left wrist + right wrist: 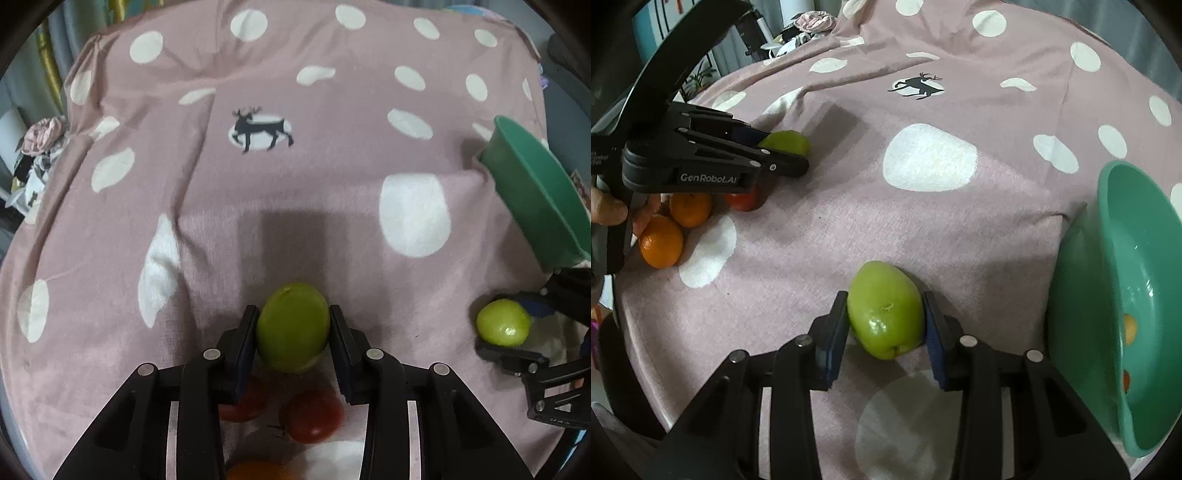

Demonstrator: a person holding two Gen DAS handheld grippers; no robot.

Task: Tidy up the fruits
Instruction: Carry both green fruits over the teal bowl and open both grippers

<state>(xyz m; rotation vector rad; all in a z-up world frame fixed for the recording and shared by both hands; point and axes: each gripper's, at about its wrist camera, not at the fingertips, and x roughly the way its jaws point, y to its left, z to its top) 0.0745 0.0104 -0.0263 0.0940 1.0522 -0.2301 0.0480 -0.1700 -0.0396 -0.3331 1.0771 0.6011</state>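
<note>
My left gripper (293,326) is shut on a green fruit (293,326), held just above the pink spotted cloth (314,110); it also shows in the right wrist view (786,142). My right gripper (886,314) has its pads against both sides of a second green fruit (885,309), which also shows in the left wrist view (503,322) and rests on or just above the cloth. Two red fruits (316,415) and an orange (258,470) lie below the left gripper. Two oranges (661,242) and a red fruit (746,199) show in the right wrist view.
A green plastic basin (1137,295) stands tilted at the right, with an orange fruit (1129,326) and a red one (1126,380) inside. Its rim shows in the left wrist view (535,192). Clutter lies beyond the cloth's far left edge (40,147).
</note>
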